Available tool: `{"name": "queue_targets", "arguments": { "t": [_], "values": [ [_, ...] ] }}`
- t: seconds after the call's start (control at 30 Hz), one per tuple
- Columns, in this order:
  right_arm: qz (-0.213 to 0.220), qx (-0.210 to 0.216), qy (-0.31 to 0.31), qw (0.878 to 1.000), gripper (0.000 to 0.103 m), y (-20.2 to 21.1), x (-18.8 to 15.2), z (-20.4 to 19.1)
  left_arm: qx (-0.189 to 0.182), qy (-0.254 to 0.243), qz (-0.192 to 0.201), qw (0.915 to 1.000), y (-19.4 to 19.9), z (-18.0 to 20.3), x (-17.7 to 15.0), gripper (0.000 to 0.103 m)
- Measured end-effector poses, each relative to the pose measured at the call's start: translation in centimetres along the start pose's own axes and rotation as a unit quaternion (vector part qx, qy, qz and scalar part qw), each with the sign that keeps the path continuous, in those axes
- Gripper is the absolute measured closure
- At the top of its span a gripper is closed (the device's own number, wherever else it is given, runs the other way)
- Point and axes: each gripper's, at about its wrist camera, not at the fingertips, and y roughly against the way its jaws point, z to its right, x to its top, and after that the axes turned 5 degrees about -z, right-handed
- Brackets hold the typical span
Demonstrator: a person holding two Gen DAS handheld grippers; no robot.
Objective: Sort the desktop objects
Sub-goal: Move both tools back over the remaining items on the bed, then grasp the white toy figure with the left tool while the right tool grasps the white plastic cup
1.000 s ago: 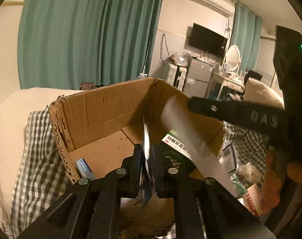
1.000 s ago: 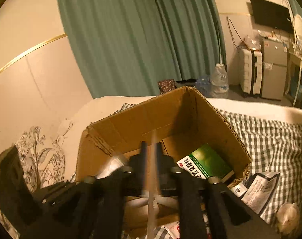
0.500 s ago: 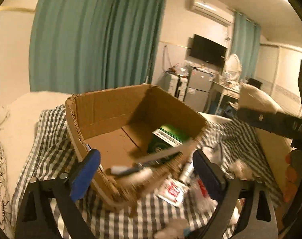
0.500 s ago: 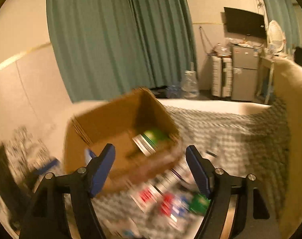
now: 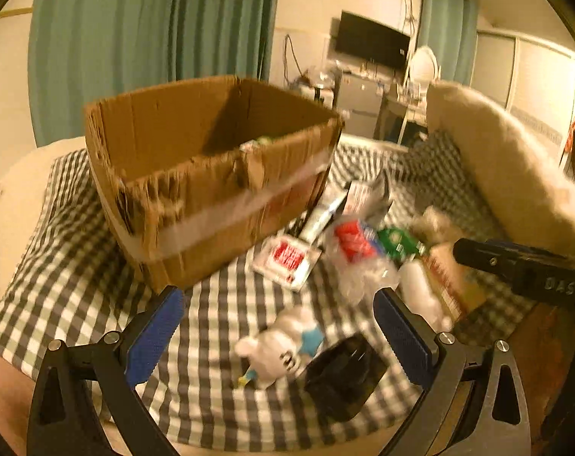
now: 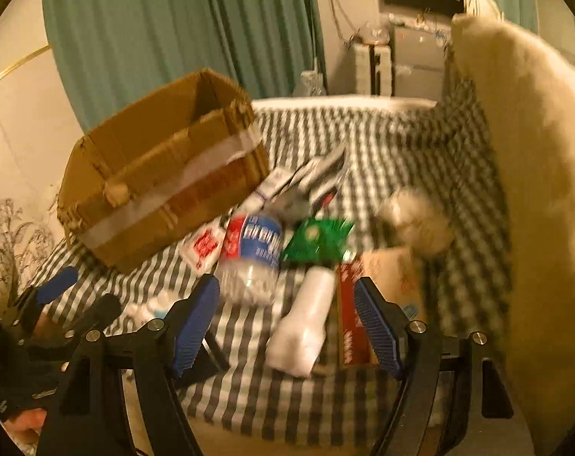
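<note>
Both grippers are hanging wide and empty over the checked cloth (image 5: 78,250), with the box (image 5: 211,174) sitting far left and the loose things piled just right of it. The left gripper (image 5: 278,328) is framing a white bear toy (image 5: 283,345) beside a black block (image 5: 344,376); the right gripper (image 6: 287,323) is framing a white bottle (image 6: 306,319), with a clear bottle (image 6: 253,254) just beyond. Each should be settling on one item, dropping squarely over it, and closing on its middle without snagging neighbours or cloth
</note>
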Motion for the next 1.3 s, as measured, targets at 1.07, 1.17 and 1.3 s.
{"name": "queue_targets", "arguments": {
  "t": [1.07, 1.17, 1.3],
  "values": [
    [-0.113, -0.016, -0.012, 0.993, 0.040, -8.4, -1.9, 0.0, -0.075, 0.034, -0.140, 0.9867, -8.7, -1.7, -2.8, 0.006],
    [-0.111, -0.018, -0.008, 0.994, 0.040, -8.5, -1.9, -0.2, -0.103, 0.027, -0.145, 0.9838, -8.5, -1.2, -2.9, 0.021],
    [-0.112, -0.026, 0.006, 0.993, 0.043, -8.9, -1.9, -0.6, -0.106, 0.023, -0.148, 0.9831, -8.4, -1.2, -2.8, 0.045]
  ]
}}
